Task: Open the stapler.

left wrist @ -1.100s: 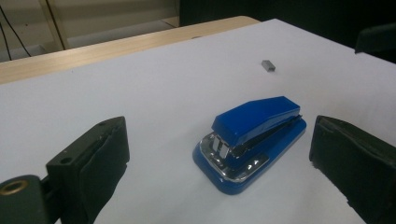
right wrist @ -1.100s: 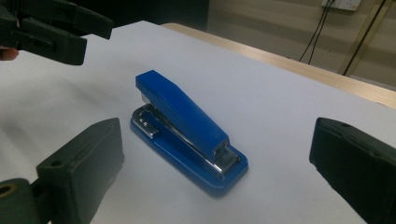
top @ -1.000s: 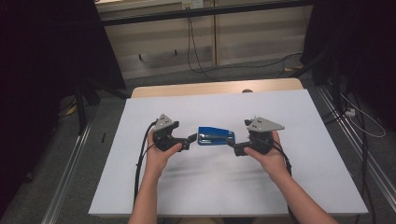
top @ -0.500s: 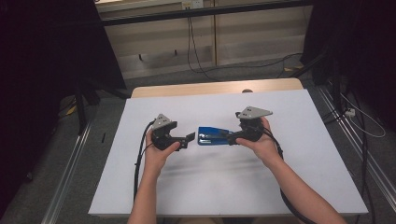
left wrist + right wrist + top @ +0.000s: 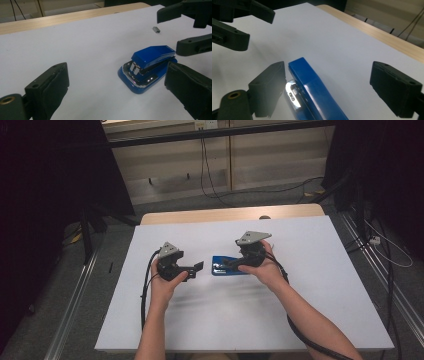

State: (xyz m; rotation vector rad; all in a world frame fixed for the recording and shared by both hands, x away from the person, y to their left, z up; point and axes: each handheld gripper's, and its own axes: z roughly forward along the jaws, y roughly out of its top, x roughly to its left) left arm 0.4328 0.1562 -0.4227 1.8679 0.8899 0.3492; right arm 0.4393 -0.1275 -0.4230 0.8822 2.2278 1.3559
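Grippers around a blue stapler on the white table

Our left gripper (image 5: 198, 268) waits open just left of the stapler (image 5: 226, 265); our right gripper (image 5: 329, 92) has been closing, jaws wide around it, left pad against its side.

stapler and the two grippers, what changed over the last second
The right gripper slid left from the stapler's right end until its jaws straddle it; they have just been closing but do not press it yet, with a wide gap on one side in the right gripper view. The stapler, the left gripper, open beside it, and the white table stayed put.
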